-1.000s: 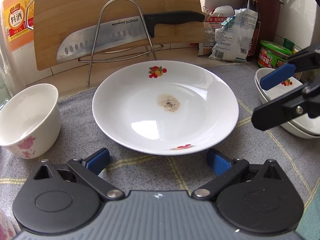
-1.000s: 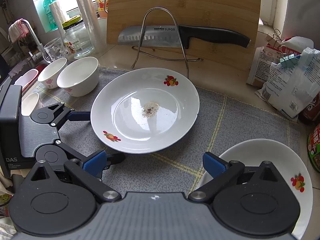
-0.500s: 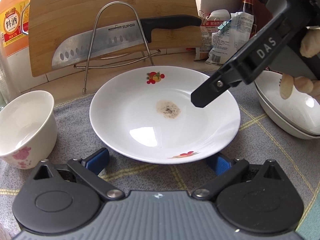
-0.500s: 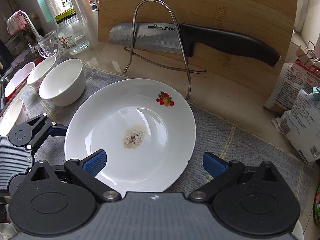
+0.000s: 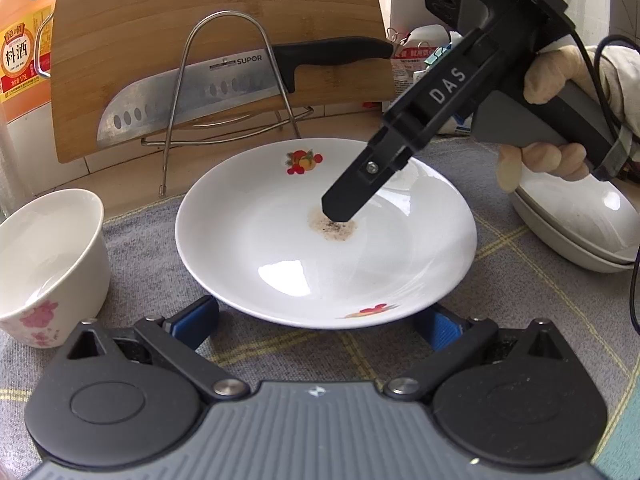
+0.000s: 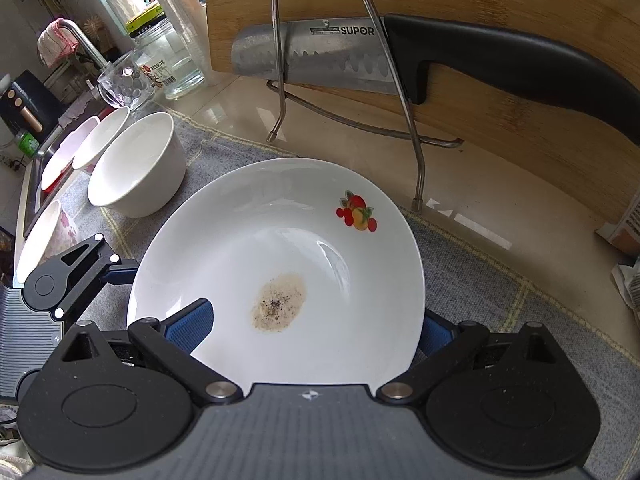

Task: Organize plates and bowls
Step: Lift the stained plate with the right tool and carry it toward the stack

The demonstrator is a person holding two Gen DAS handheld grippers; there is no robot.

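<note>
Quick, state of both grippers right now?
Left gripper: open, fingers spread at the near rim of the plate, holding nothing.
Right gripper: open, over the plate, one finger above, the other past its rim; holding nothing.

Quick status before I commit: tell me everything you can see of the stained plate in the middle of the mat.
The plate is white, round, shallow and glossy, probably ceramic, with a fruit print at its far rim and another at the near rim. A brownish speckled stain sits at its centre. It lies flat on the grey cloth mat, in front of the wire rack. Both grippers are open around it: the left gripper at the near rim, the right gripper with one finger above the dish and the other outside the rim.
</note>
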